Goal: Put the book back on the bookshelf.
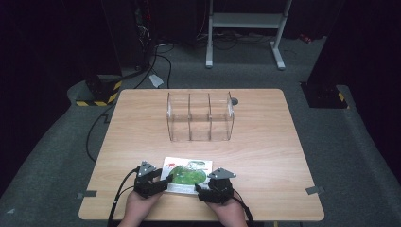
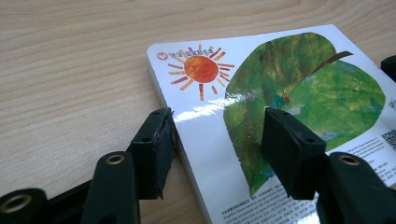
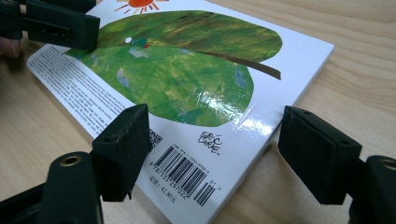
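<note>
A white board book [image 1: 187, 176] with a green leaf and an orange sun on its cover lies flat near the table's front edge. My left gripper [image 1: 163, 182] is at its left side. In the left gripper view the gripper [image 2: 217, 140] straddles the book's [image 2: 280, 79] edge: one jaw sits against the side, the other hangs over the leaf without visibly pressing. My right gripper [image 1: 201, 189] is at the book's near right corner. In the right gripper view the gripper [image 3: 215, 140] stands wide. One jaw is over the barcode corner of the book [image 3: 187, 70]; the other is off its edge with a gap.
A clear plastic organizer [image 1: 200, 117] with three compartments stands empty at the middle back of the wooden table [image 1: 142, 123]. A small dark disc [image 1: 234, 100] lies behind it. Grey tape marks [image 1: 86, 194] sit at the front corners. Cables trail off the front edge.
</note>
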A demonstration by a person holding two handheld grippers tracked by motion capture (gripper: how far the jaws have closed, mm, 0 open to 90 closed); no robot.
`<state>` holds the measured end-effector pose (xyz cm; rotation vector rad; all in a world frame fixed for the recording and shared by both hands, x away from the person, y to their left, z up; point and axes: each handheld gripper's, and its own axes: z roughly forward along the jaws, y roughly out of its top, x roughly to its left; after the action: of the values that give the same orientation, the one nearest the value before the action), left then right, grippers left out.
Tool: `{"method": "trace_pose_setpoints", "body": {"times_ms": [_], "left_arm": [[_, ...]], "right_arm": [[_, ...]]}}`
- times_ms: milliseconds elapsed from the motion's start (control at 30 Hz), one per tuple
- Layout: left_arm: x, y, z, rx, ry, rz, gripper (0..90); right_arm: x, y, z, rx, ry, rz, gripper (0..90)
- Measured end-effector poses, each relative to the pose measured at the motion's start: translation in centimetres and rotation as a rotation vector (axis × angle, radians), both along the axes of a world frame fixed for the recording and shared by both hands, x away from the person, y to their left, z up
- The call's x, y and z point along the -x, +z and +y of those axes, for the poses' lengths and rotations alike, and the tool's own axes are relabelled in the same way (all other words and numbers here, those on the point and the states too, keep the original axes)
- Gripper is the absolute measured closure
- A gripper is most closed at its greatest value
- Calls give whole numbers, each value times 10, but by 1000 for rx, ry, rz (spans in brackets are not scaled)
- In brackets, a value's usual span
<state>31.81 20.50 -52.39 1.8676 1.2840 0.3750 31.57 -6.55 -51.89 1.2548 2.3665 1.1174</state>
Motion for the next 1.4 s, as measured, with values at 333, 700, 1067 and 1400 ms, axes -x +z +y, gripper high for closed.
{"method": "trace_pose_setpoints", "body": {"times_ms": [333, 700, 1067, 1400], "left_arm": [[0, -1, -3, 4, -13, 6, 416], [0, 2, -3, 25, -8, -1, 423], [7, 16, -1, 62, -5, -85, 460], [6, 33, -5, 40, -30, -95, 467]], "right_arm": [[8, 2, -6, -2, 56, 27, 123], [12, -3, -1, 76, 60, -3, 146], [10, -1, -3, 47, 74, -14, 140], [11, -1, -1, 39, 70, -9, 85]]}}
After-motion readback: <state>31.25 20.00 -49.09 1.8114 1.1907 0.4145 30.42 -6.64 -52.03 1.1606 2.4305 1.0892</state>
